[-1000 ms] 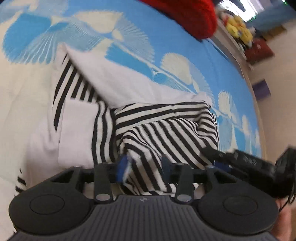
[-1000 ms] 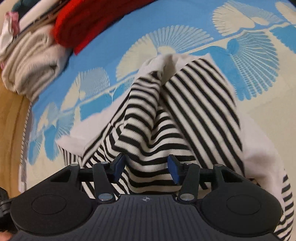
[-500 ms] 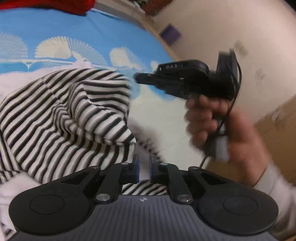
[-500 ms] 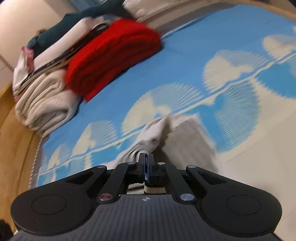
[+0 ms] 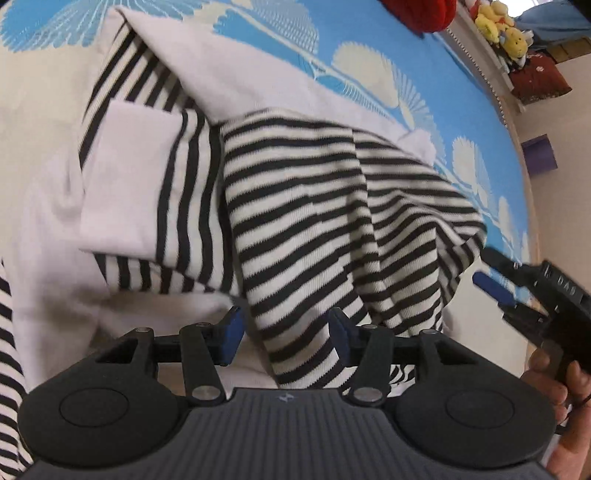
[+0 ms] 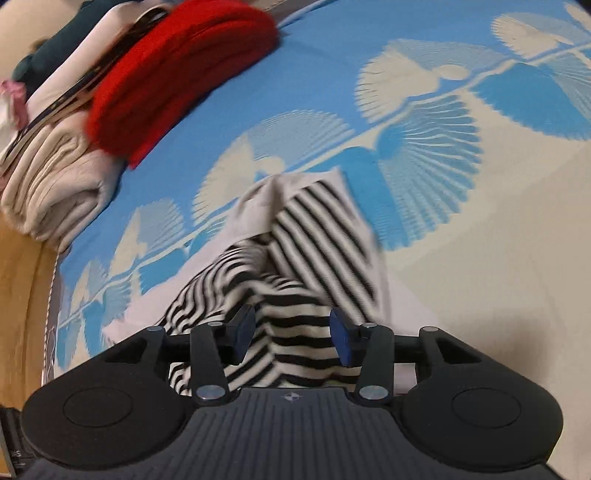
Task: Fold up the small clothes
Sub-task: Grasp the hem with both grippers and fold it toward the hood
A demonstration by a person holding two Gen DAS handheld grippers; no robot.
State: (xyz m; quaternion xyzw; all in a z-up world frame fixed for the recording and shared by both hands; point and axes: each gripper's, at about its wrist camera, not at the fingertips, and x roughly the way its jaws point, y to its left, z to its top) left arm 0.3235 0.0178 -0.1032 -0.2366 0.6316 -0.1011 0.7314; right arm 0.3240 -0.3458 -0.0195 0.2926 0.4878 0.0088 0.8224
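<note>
A small black-and-white striped garment with plain white panels lies rumpled and partly folded on the blue bed cover. My left gripper hovers low over its near edge. Its jaws are opening, and a striped fold runs between the pads without being pressed. At the right of that view my right gripper, held by a hand, stands just off the garment's right corner. In the right wrist view the garment is motion-blurred. The right gripper is opening too, with striped cloth loose between its blue pads.
A folded red knit and a stack of beige and dark clothes lie at the far left of the bed. The wooden bed edge runs down the left. Plush toys and a purple box sit beyond the bed.
Half a second ago both grippers were pinched shut on lifted striped cloth. Both have now let go, their pads stand apart, and the cloth has dropped back onto the garment.
</note>
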